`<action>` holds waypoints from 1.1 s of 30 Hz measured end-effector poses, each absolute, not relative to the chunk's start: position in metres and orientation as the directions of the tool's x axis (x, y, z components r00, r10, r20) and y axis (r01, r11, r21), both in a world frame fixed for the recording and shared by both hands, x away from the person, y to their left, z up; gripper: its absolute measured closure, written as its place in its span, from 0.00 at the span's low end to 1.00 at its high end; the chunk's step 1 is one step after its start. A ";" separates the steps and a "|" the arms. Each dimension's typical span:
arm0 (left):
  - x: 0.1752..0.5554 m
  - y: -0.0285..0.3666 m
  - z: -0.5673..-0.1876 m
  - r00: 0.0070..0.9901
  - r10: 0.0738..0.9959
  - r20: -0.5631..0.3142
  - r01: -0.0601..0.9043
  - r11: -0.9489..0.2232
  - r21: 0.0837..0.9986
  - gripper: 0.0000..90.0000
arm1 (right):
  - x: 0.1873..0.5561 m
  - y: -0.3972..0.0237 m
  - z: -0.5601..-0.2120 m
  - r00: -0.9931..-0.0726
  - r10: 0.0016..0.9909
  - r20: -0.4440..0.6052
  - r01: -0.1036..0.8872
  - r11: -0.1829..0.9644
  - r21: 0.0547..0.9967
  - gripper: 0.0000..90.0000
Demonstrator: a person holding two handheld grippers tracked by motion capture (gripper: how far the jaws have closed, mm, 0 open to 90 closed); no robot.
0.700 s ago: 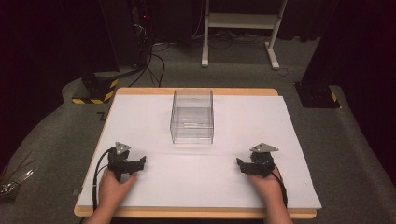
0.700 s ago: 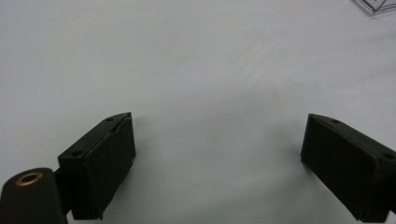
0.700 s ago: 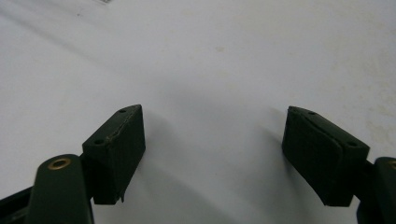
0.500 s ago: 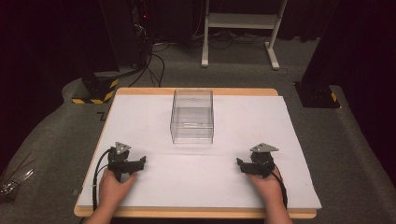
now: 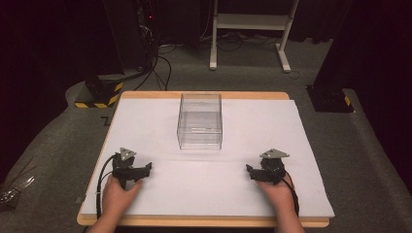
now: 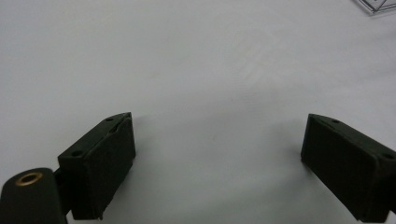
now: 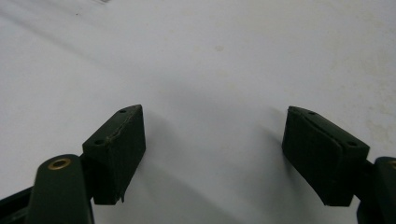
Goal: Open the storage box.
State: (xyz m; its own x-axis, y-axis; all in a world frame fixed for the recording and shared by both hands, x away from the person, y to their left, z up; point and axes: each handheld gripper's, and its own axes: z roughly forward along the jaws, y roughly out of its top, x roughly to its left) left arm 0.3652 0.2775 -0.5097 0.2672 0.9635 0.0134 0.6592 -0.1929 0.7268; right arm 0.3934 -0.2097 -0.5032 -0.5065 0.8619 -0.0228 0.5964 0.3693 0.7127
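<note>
The left gripper and the right gripper rest on the white worktop near its front edge, well apart. Both have their fingers wide apart with nothing between them. The clear box stands farther back, between the two.

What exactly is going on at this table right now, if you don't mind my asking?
A person sits at a table covered with a white sheet, holding a two-jaw gripper in each hand. The left gripper and the right gripper both rest low on the sheet near the person's edge, jaws open with nothing between them. A clear plastic box stands farther out, between the two and apart from both. It looks empty, and neither gripper touches it.
</note>
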 end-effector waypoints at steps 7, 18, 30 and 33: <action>0.365 0.278 -0.510 0.268 0.963 0.013 0.660 -0.193 0.726 0.11 | 0.393 -0.208 -0.503 -0.495 0.868 -0.028 0.601 0.365 0.711 0.23; 0.365 0.278 -0.509 0.270 0.963 0.013 0.661 -0.195 0.724 0.11 | 0.384 -0.207 -0.495 -0.528 0.849 -0.024 0.541 0.358 0.761 0.23; 0.365 0.278 -0.510 0.269 0.963 0.013 0.661 -0.194 0.725 0.11 | 0.379 -0.196 -0.493 -0.570 0.821 -0.020 0.524 0.382 0.761 0.23; 0.365 0.278 -0.510 0.268 0.963 0.012 0.660 -0.193 0.726 0.11 | 0.378 -0.191 -0.492 -0.580 0.815 -0.013 0.518 0.380 0.766 0.23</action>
